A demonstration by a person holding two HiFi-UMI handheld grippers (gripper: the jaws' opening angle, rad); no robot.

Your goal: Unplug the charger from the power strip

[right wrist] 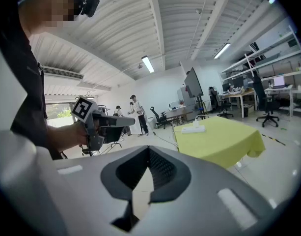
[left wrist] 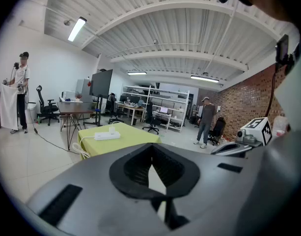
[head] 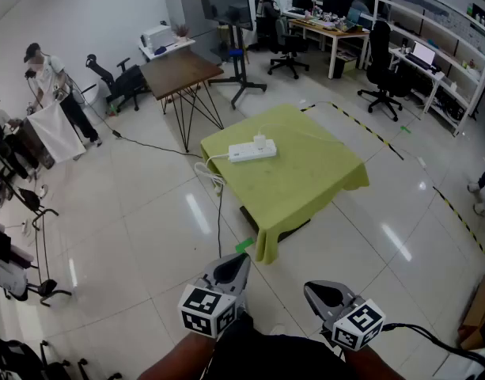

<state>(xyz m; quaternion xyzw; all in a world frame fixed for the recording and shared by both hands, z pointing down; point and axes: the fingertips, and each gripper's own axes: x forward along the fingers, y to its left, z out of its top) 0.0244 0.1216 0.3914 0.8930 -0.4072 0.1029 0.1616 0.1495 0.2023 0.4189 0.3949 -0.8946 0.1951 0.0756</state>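
The left gripper [head: 229,266] and right gripper [head: 323,293] both have their fingers [left wrist: 133,167] pressed together with nothing between them. The charger [head: 260,141] stands plugged into the white strip [head: 244,153], which lies on the green surface [head: 313,182]. It is far ahead of both sets of fingertips, more nearly in line with the left pair than the right. The step in hand looks like the approach, so both pairs should open before they arrive. To unplug cleanly, one pair should probably press down on the strip beside the charger. The other should take the charger's body by its sides and draw it straight up. Otherwise the light strip may lift or drag the cloth.
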